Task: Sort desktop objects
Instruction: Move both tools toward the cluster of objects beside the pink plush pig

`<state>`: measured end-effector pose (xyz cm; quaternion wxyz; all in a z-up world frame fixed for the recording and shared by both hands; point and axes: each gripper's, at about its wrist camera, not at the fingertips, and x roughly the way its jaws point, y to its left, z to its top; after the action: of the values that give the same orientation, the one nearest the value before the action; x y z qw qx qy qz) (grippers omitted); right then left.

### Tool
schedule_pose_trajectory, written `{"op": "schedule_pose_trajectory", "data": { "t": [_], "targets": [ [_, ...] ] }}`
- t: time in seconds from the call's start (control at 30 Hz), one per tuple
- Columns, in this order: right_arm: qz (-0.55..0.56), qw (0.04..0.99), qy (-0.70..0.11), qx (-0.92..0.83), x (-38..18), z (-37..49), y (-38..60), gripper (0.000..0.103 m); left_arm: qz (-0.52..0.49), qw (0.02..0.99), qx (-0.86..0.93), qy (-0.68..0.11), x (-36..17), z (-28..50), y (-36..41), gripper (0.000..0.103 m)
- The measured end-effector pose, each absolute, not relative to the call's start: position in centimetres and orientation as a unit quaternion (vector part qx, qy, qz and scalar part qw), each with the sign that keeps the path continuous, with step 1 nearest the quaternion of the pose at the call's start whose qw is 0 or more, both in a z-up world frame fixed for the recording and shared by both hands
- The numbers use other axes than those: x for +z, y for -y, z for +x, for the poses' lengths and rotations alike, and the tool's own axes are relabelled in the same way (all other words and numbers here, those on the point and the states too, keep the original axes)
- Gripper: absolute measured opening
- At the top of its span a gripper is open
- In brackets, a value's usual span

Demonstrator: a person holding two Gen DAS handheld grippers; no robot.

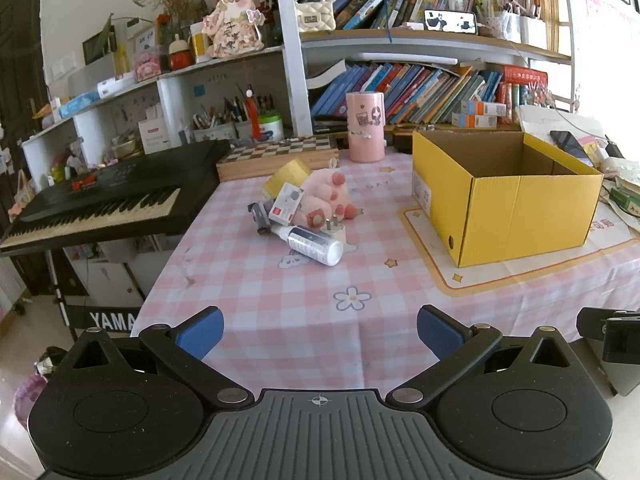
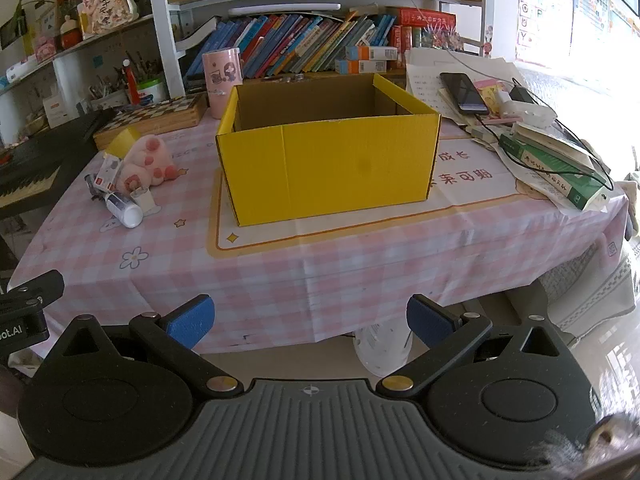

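Only the right wrist view shows the phone and green book right of the yellow box; the left view shows the keyboard. Pile of objects, with plush toy and spray bottle, sits mid-table left of the box. Left gripper and right gripper both spread wide, holding and touching nothing.
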<state>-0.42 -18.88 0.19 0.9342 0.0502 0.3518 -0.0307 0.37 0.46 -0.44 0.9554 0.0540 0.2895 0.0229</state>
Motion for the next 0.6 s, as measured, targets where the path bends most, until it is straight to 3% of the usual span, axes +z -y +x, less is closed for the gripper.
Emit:
{"op": "schedule_pose_trajectory", "data": {
  "t": [0.6],
  "targets": [
    [0.046,0.934,-0.354,-0.018,-0.12,-0.15,18.40,0.103,0.061,0.953,0.017,-0.296,-0.40,0.60,-0.45,0.103]
  ]
}}
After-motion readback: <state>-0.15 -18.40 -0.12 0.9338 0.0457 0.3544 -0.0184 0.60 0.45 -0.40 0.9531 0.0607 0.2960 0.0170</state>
